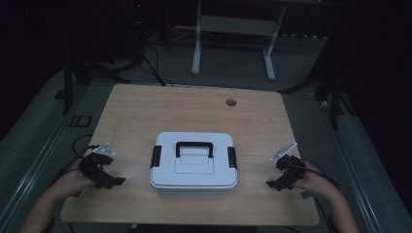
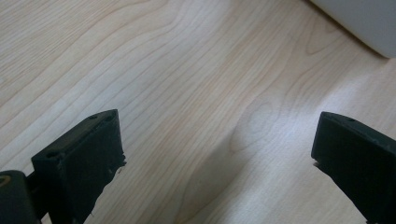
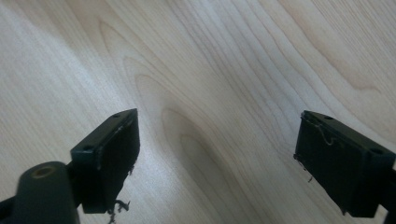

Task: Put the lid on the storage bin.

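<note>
A pale wooden table fills the middle of the high view, its grain running in long wavy lines and a small round grommet set near its far edge. At the centre of the frame sits a white storage box with a black handle on the lid and a black latch at each end. The left gripper rests at the lower left of the frame, well apart from the box; the right gripper lies at the lower right, likewise clear of it — both with jaws spread wide and nothing between them. In the left gripper view a corner of the box shows at the upper right. The room around is dark: grey carpeted floor, black cables at the upper left, and the white legs of another desk at the top.
</note>
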Motion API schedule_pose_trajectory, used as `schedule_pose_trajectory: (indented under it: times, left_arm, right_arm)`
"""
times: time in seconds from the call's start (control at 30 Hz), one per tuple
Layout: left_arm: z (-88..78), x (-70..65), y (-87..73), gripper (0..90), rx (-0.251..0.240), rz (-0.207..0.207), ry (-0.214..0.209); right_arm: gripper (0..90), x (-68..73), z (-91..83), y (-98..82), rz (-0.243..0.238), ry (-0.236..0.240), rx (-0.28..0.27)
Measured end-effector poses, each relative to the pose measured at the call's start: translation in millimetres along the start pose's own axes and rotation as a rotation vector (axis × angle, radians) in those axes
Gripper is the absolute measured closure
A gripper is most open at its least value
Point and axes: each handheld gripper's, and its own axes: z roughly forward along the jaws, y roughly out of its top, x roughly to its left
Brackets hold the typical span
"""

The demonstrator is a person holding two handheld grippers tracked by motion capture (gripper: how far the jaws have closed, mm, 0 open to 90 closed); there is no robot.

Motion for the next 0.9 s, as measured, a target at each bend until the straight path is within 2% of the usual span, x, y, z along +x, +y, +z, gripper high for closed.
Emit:
schedule_pose_trajectory:
  times: [0.07,0.1,0.17,0.4,0.43,0.53,0.57,0.6,0.63,0.73,0.9]
  left_arm:
    - [0.0,0.9,-2.6,1.8,-0.008,-0.008,0.001]
    - [0.0,2.7,-7.6,1.8,-0.021,-0.025,-0.001]
    - [0.5,2.8,-12.2,1.8,-0.022,-0.031,0.008]
    - [-0.5,1.6,-24.5,1.8,-0.062,-0.055,0.008]
    - [-0.8,1.0,-25.2,1.8,-0.07,-0.05,0.017]
    - [-1.8,1.2,-26.2,1.8,-0.078,-0.061,0.0]
    - [-1.9,0.6,-27.2,1.8,-0.084,-0.061,0.008]
    - [-1.9,0.6,-27.2,1.8,-0.084,-0.061,0.008]
    - [-1.7,0.8,-28.0,1.8,-0.084,-0.059,0.0]
    - [-1.3,2.6,-29.3,1.8,-0.076,-0.07,-0.01]
    - [0.8,1.3,-29.7,1.8,-0.062,-0.067,-0.017]
  right_arm:
    - [13.2,-0.8,0.4,-1.5,0.013,0.0,-0.007]
    - [13.1,-3.2,2.1,-5.3,0.043,0.005,-0.024]
    - [13.0,-4.5,4.0,-8.3,0.062,0.011,-0.031]
    - [12.5,-7.2,14.9,-20.5,0.099,-0.013,-0.056]
    - [12.5,-8.0,16.7,-23.3,0.11,-0.011,-0.069]
    - [12.0,-8.5,18.7,-27.3,0.129,-0.015,-0.089]
    - [12.0,-9.0,19.5,-31.2,0.15,-0.021,-0.118]
    - [12.0,-9.0,19.5,-31.2,0.15,-0.021,-0.118]
    - [12.0,-9.4,17.0,-33.5,0.169,-0.054,-0.148]
    - [11.9,-11.9,12.7,-36.2,0.209,-0.053,-0.199]
    - [12.0,-12.3,13.1,-39.2,0.212,-0.063,-0.201]
